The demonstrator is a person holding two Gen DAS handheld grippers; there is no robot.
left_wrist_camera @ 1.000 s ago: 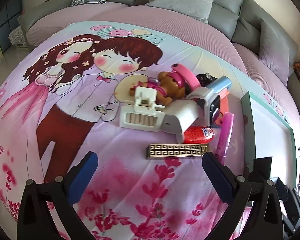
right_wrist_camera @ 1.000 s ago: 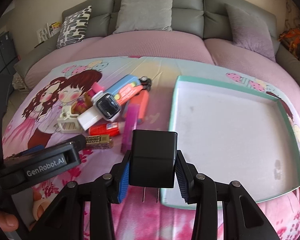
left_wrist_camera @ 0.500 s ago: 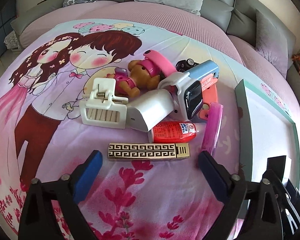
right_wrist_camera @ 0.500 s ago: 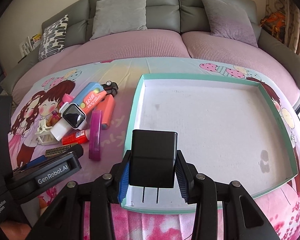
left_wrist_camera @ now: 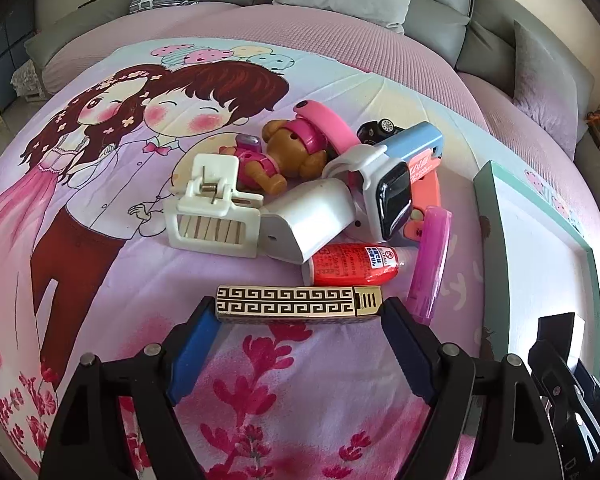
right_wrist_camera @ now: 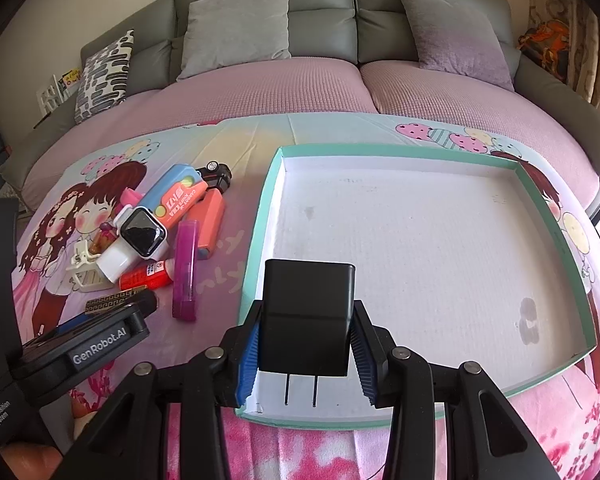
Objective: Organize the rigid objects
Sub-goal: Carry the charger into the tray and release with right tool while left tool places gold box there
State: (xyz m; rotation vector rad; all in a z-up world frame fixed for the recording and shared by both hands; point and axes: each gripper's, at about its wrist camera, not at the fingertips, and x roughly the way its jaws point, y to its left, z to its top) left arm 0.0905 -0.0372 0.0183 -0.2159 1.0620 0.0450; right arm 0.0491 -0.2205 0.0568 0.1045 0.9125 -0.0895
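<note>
A gold and black patterned bar [left_wrist_camera: 296,301] lies crosswise on the printed bedsheet, just in front of a pile of small objects. My left gripper [left_wrist_camera: 299,312] straddles it lengthwise. Its jaws are closing, and the blue pads [left_wrist_camera: 192,344] stand right at the bar's two ends without clearly pressing. My right gripper [right_wrist_camera: 305,344] is shut on a black plug charger [right_wrist_camera: 308,312], prongs pointing down. It hangs over the near left corner of the teal-rimmed white tray [right_wrist_camera: 400,151].
The pile holds a white clip [left_wrist_camera: 212,212], white adapter [left_wrist_camera: 304,220], smartwatch [left_wrist_camera: 388,196], red tube [left_wrist_camera: 352,264], magenta stick [left_wrist_camera: 430,264], toy bear [left_wrist_camera: 288,156], blue case [left_wrist_camera: 412,144] and toy car [left_wrist_camera: 376,130]. Grey sofa cushions [right_wrist_camera: 236,24] rise behind.
My left gripper came down onto the patterned bar and its jaws narrowed around it. My right gripper carried the charger rightward, from beside the tray to over its corner.
</note>
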